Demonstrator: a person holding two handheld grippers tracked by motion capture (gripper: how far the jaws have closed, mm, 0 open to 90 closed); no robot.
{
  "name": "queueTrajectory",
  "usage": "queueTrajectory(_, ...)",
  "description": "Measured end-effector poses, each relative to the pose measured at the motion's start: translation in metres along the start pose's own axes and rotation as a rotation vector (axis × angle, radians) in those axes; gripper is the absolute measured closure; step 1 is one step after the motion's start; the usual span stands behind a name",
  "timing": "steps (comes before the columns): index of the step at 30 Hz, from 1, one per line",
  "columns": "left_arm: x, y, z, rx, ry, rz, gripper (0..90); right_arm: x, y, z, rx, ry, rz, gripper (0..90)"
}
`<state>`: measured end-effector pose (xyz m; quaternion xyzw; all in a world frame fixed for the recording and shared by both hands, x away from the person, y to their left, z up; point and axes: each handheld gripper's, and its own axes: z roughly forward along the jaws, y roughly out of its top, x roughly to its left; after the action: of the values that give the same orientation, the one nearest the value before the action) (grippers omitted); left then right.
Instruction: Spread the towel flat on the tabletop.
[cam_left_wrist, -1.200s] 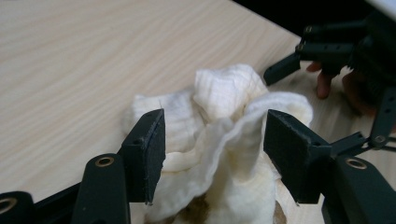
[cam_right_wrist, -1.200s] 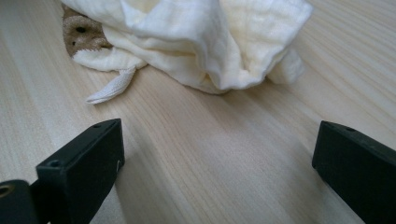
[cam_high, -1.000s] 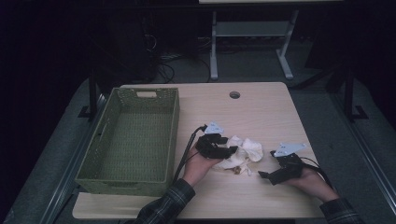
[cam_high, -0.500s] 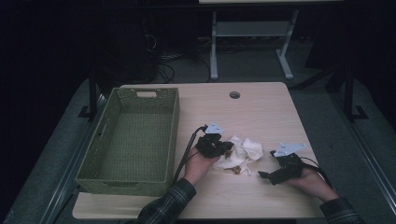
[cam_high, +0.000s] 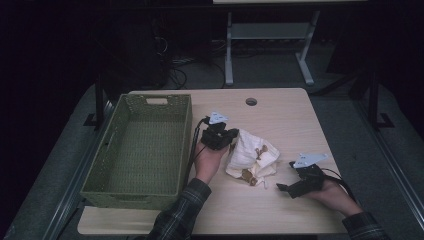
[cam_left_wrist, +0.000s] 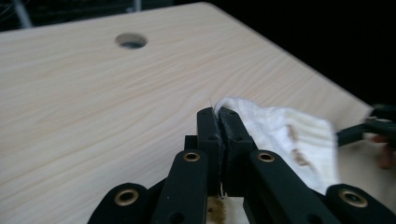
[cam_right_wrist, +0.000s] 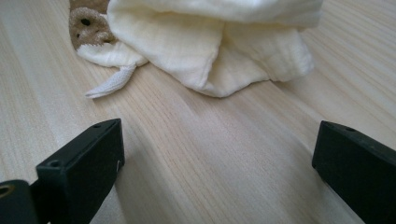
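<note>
Left gripper (cam_high: 231, 141) pinching cloth (cam_high: 251, 156) edge, jaws clamped together on it; cloth lying mid-table (cam_high: 280, 120), right of basket (cam_high: 145, 150). Right gripper (cam_high: 285, 189) resting near cloth, jaws standing apart, holding nothing.

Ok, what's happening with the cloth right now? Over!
Left hand-held gripper shut on the white cloth edge. Right hand-held gripper open, short of it. Nothing in the way.
</note>
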<state>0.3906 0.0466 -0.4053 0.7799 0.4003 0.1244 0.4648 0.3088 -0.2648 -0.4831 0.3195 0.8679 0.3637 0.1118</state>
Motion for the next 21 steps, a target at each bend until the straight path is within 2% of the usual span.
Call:
queueTrajectory(1, 0.001, -0.003, 0.004, 0.008, 0.012, -0.014, 87.7, 0.000, 0.000, 0.000, 0.000, 0.000, -0.001, 1.8)
queueTrajectory(4, 0.006, -0.010, 0.012, 0.050, 0.038, -0.010, 84.9, 0.000, 0.000, 0.000, 0.000, 0.000, 0.000, 1.7)
queueTrajectory(7, 0.007, -0.015, 0.013, 0.061, 0.057, -0.015, 74.4, -0.002, 0.000, -0.001, 0.001, 0.012, -0.015, 1.8)
queueTrajectory(9, 0.005, -0.015, 0.010, 0.063, 0.054, -0.011, 67.9, -0.002, 0.000, -0.001, 0.011, 0.015, -0.017, 1.8)
queueTrajectory(11, 0.002, -0.015, 0.004, 0.055, 0.040, -0.002, 62.6, -0.002, 0.003, -0.002, 0.043, 0.012, -0.013, 2.8)
queueTrajectory(14, -0.004, -0.015, -0.005, 0.057, 0.012, 0.031, 58.4, -0.003, 0.006, -0.006, 0.065, 0.009, -0.018, 14.4)
queueTrajectory(17, -0.012, -0.019, -0.012, 0.066, -0.023, 0.048, 56.6, -0.003, 0.008, -0.008, 0.076, 0.003, -0.018, 22.0)
queueTrajectory(19, -0.017, -0.023, -0.016, 0.068, -0.042, 0.056, 55.9, -0.002, 0.010, -0.010, 0.067, -0.016, -0.035, 29.3)
queueTrajectory(21, -0.021, -0.027, -0.019, 0.072, -0.060, 0.062, 54.9, 0.002, 0.013, -0.014, 0.047, -0.028, -0.032, 35.3)
